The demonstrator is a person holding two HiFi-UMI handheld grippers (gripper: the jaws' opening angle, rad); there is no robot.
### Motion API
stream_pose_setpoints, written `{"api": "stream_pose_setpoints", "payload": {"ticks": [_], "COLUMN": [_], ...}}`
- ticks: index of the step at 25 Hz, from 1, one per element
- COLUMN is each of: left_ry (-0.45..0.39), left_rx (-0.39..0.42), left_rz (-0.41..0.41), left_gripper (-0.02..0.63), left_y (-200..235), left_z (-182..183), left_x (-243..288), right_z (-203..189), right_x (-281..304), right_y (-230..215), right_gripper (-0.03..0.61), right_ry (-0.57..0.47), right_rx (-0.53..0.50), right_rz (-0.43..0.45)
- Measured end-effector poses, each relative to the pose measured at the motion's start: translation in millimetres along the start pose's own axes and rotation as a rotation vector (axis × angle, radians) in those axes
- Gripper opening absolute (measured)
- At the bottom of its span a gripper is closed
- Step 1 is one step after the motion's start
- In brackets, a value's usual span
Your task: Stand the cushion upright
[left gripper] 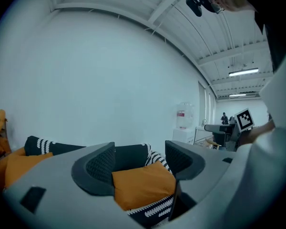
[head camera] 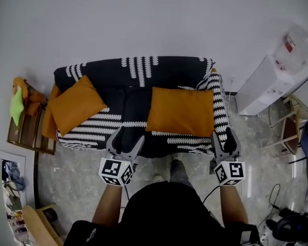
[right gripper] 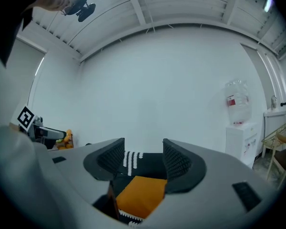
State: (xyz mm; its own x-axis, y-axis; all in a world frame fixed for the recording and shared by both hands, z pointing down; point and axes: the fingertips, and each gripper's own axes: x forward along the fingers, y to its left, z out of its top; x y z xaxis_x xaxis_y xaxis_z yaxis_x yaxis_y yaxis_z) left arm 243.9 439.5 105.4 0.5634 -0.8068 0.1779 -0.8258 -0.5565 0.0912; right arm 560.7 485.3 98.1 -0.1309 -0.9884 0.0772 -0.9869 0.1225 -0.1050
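Orange cushion [head camera: 180,111] flat on sofa [head camera: 105,69] seat, right side. Left gripper [head camera: 129,136], right gripper [head camera: 224,135]: jaws spread, empty, near seat front. Risk: shallow pinch on soft fabric slips; cushion flops back flat.
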Motion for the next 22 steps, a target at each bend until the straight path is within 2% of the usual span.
{"api": "stream_pose_setpoints", "payload": {"ticks": [4, 9, 14, 22], "left_ry": [0.004, 0.036, 0.096, 0.193], "left_rx": [-0.001, -0.016, -0.03, -0.048], "left_rz": [0.032, 0.075, 0.09, 0.095], "left_gripper": [0.339, 0.346, 0.35, 0.351], "left_y": [10, 28, 40, 34], "left_z": [0, 6, 2, -22], "left_x": [33, 88, 153, 231], "right_z": [-14, -29, -43, -77], "right_x": [42, 109, 169, 210], "right_y": [-33, -65, -103, -179], "right_gripper": [0.271, 0.299, 0.305, 0.305], "right_ry": [0.031, 0.093, 0.141, 0.253], "right_rx": [0.025, 0.03, 0.079, 0.083], "right_rz": [-0.024, -0.014, -0.015, -0.054]}}
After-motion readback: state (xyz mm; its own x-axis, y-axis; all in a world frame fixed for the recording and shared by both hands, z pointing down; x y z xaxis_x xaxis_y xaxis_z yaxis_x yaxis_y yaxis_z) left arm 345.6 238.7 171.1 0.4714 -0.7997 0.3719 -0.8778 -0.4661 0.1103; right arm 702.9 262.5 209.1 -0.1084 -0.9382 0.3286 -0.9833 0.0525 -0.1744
